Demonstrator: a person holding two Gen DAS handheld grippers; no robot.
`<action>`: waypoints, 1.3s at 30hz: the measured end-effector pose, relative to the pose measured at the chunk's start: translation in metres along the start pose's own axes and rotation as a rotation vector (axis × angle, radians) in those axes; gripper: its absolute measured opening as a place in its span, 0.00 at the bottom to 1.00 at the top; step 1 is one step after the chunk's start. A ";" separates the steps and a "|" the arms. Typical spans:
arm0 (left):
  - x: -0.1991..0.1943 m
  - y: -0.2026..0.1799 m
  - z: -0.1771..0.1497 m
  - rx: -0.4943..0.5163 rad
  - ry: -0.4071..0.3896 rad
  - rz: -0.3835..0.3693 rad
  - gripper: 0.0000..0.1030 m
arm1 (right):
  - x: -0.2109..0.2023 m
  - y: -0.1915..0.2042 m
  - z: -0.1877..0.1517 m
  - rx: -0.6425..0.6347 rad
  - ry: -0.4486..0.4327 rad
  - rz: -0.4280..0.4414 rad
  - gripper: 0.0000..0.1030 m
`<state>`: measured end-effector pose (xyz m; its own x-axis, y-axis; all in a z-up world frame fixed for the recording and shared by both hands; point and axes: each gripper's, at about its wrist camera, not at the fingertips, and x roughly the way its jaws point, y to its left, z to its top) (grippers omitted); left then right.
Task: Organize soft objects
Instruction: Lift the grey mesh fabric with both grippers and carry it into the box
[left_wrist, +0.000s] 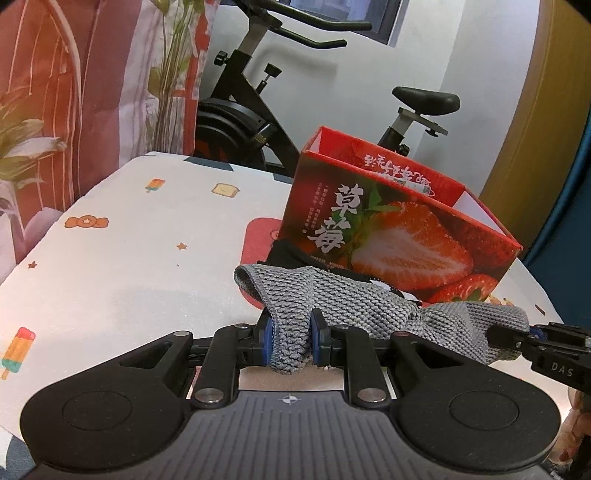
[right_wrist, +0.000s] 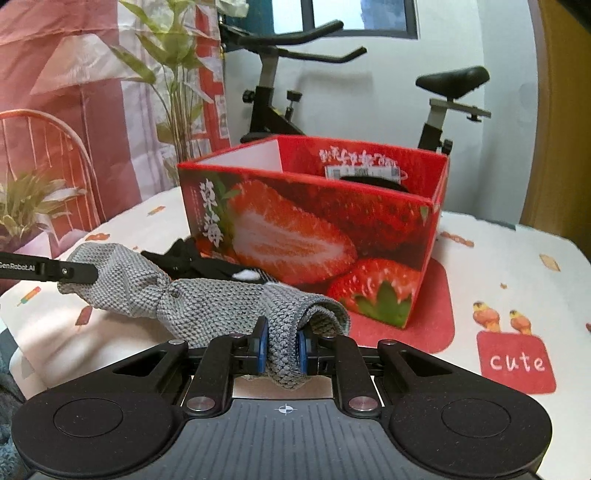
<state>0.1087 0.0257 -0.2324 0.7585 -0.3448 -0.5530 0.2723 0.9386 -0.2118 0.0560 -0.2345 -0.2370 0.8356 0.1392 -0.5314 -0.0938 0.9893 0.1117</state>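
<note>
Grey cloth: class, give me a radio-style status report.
Left gripper and right gripper both shut on grey cloth. Cloth held in front of strawberry box. Black item lies between cloth and box.

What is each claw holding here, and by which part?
Both hold the same grey knitted cloth: the left claw pinches one bunched end, the right claw the opposite end, and the cloth spans between them in front of the strawberry box.
</note>
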 end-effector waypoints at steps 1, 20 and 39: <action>0.000 0.000 0.001 0.004 0.000 0.004 0.20 | 0.000 0.000 0.001 -0.006 -0.004 -0.001 0.14; -0.021 0.005 0.039 -0.019 -0.130 -0.015 0.20 | -0.022 0.007 0.044 -0.100 -0.132 0.001 0.14; 0.093 -0.062 0.150 0.203 -0.043 -0.039 0.20 | 0.059 -0.059 0.147 -0.166 -0.052 -0.093 0.13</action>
<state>0.2515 -0.0628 -0.1496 0.7685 -0.3844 -0.5115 0.4124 0.9088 -0.0633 0.1899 -0.2913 -0.1514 0.8711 0.0488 -0.4886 -0.0995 0.9919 -0.0783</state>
